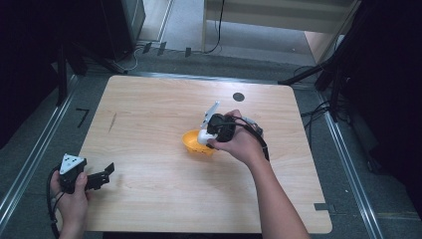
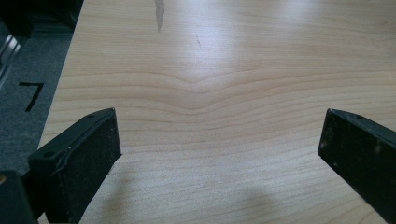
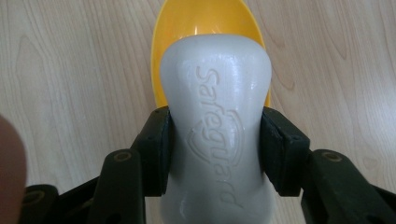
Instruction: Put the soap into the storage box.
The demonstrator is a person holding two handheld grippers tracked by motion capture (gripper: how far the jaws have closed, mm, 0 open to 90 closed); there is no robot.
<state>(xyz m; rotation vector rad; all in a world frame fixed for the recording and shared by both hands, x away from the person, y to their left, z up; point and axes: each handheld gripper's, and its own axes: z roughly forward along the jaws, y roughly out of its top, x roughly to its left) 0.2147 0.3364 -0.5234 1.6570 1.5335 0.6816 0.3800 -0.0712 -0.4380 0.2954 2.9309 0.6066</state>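
Clamped in the right tool (image 3: 215,140), a white bar of soap (image 3: 217,126) embossed "Safeguard" is held by its waist above a yellow dish (image 1: 195,143) that stands near the middle of the pale wooden bench (image 1: 149,129). Near the bench's front left corner the left tool (image 2: 219,140) rests low with its jaws wide apart on nothing, bare wood grain between them. Around the bench lie grey carpet (image 1: 30,164), metal floor rails and trailing cables, with dark stands at the sides.
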